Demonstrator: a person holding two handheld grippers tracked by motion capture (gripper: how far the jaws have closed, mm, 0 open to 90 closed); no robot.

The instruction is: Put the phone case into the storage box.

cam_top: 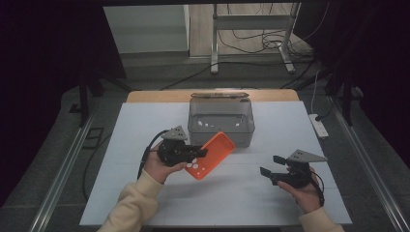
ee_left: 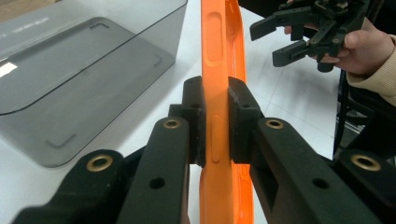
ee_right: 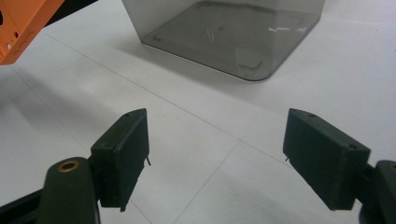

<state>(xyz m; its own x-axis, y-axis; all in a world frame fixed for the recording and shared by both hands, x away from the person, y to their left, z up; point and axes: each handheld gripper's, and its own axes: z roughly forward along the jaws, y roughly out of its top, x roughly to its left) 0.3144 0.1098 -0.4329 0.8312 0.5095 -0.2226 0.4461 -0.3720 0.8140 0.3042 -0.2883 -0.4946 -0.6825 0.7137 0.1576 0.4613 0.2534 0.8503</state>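
Clamping the orange phone case by one long side wall, the left gripper holds it above the white table, just in front of the smoky grey plastic box. In the left gripper view the two black pads press on either face of that thin rim, so the orange phone case stands edge-on between them and runs away from the camera. The right gripper hangs well apart to the right with nothing in it, its jaws spread wide over the bare table, as the right gripper view shows

The case looks light and thin, most likely a flexible moulded shell that bows or twists if squeezed at one point. Its smooth skin may slide between hard pads, and held by one rim alone it could pivot. It seems tough rather than fragile, so a drop would matter little. A sounder hold would be on the side wall near the middle of its length, clear of the button bumps and the camera cut-outs; a second grip on the opposite wall would steady it for lowering into the box
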